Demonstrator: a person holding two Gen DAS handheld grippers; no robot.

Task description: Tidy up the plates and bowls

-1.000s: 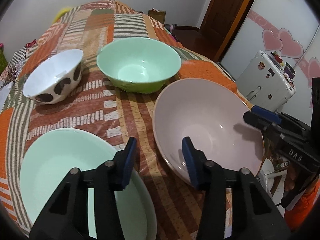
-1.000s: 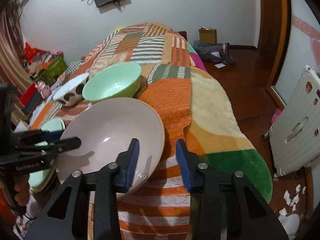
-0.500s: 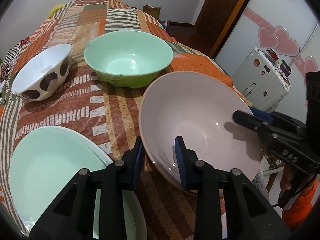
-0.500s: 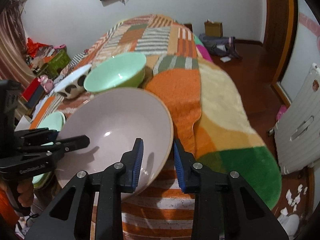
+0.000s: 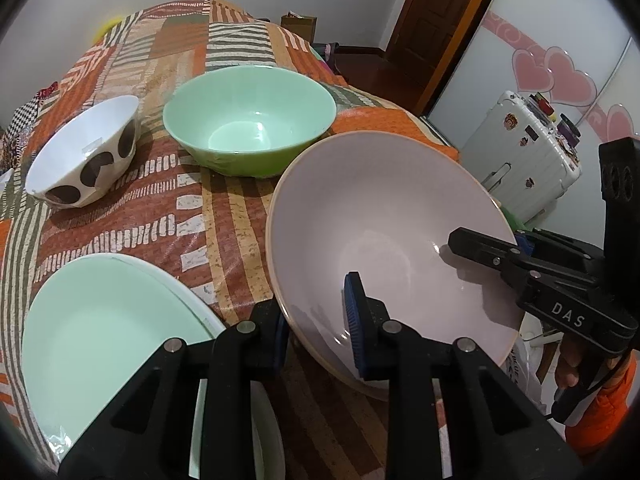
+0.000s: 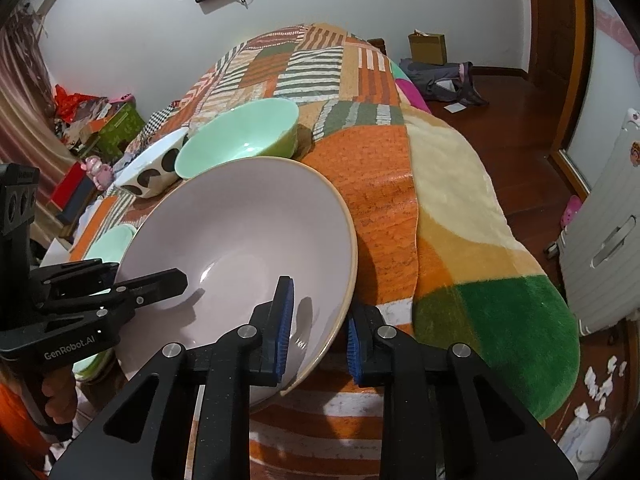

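Three bowls and one plate sit on the patchwork-covered bed (image 5: 224, 216). The big pink bowl (image 5: 384, 216) is tilted, pinched at its rim from both sides: the left hand-held gripper (image 5: 316, 322) is closing on its near-left rim, and the right hand-held gripper (image 6: 318, 326) is clamped tight on the opposite rim. Ahead of the left hand-held gripper stand the green bowl (image 5: 248, 120) and, to its left, the spotted white bowl (image 5: 86, 152), apart from each other. The pale green plate (image 5: 104, 336) lies just left of that hand-held gripper. The bed's edge drops away right of the right hand-held gripper, toward a white suitcase (image 5: 528, 148).

On the bed (image 5: 224, 216), two bowls (image 5: 250, 120) sit upper left, a plate (image 5: 100, 328) lower left, the big bowl (image 5: 384, 232) right.
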